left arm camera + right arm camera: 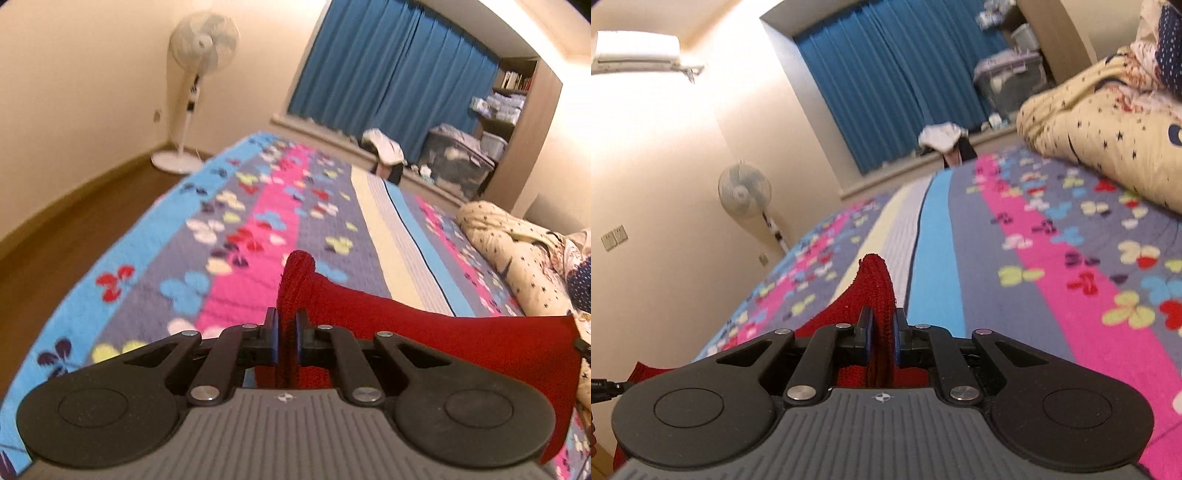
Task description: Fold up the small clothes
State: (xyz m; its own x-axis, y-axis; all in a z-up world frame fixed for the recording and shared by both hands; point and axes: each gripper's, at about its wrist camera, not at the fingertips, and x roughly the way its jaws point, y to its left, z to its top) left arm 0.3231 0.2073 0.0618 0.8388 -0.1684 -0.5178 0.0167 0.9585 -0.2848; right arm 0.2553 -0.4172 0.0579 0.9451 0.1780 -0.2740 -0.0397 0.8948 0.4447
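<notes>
A small red knitted garment (424,332) hangs stretched between my two grippers above the bed. My left gripper (287,334) is shut on one bunched corner of it; the cloth runs off to the right from there. My right gripper (882,338) is shut on another corner of the red garment (877,291), and the cloth trails off to the lower left. Both corners stick up past the fingertips. The lower part of the garment is hidden behind the gripper bodies.
Below lies a bed with a striped butterfly-patterned cover (258,221). A cream star-print quilt (517,251) is heaped at the bed's right side. A white standing fan (195,88) stands by the wall. Blue curtains (391,70) and storage boxes (458,158) are at the far end.
</notes>
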